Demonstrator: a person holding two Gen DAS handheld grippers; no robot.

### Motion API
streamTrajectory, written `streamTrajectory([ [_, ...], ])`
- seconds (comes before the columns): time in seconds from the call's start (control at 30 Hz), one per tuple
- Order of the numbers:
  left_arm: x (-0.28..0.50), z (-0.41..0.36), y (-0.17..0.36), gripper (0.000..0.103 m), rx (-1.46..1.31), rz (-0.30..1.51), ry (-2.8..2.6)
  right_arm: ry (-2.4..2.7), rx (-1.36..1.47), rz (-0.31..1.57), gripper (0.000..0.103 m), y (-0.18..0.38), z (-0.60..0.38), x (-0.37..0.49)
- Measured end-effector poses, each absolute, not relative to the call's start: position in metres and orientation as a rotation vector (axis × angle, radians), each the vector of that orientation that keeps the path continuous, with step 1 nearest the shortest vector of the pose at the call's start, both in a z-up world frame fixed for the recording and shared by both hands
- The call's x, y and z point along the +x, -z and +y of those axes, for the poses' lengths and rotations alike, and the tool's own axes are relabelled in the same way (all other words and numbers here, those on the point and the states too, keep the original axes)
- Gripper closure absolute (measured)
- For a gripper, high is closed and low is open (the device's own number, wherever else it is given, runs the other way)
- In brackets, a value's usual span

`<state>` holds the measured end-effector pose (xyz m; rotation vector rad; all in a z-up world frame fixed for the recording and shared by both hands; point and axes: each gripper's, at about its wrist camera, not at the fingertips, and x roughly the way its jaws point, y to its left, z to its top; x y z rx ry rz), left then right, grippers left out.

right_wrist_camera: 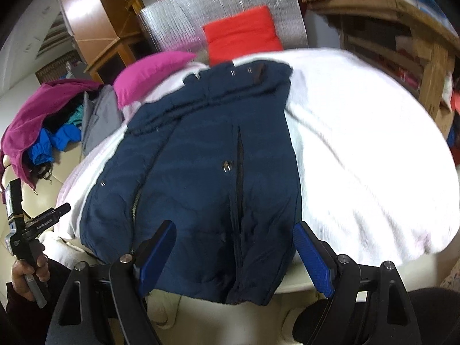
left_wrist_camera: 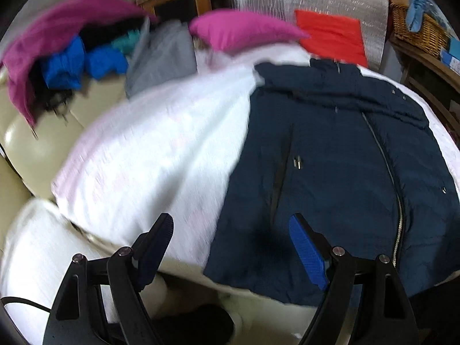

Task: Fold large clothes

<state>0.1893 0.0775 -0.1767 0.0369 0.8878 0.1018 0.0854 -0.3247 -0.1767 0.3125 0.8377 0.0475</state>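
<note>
Now | navy jacket (right_wrist_camera: 201, 172) flat on white blanket (right_wrist_camera: 359, 149) | both jaws apart

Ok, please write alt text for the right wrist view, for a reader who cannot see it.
A navy jacket lies spread flat on a white blanket, with the open right hand-held gripper above its lower hem, holding nothing. Behind are a pink pillow, a red cushion and a clothes pile.

A navy jacket (left_wrist_camera: 339, 172) is laid flat on a white blanket (left_wrist_camera: 161, 155), to the right, its zip closed. The left gripper (left_wrist_camera: 231, 247) is held wide apart above the jacket's near hem, nothing gripped. Far left, a pile of clothes (left_wrist_camera: 72, 51) is heaped; a pink pillow (left_wrist_camera: 241, 30) and a red cushion (left_wrist_camera: 330, 36) are seen beyond.
</note>
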Motion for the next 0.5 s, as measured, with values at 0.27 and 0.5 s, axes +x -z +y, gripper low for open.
streamTrajectory([
  [0.27, 0.195, 0.108, 0.202, 0.020, -0.210, 1.056, -0.046, -0.008, 0.339, 0.939, 0.017, 0.201, -0.331, 0.094],
  [0.5, 0.200, 0.132, 0.228, 0.020, -0.421, 1.158, 0.013, -0.005, 0.386, 0.993, 0.017, 0.215, -0.337, 0.100],
])
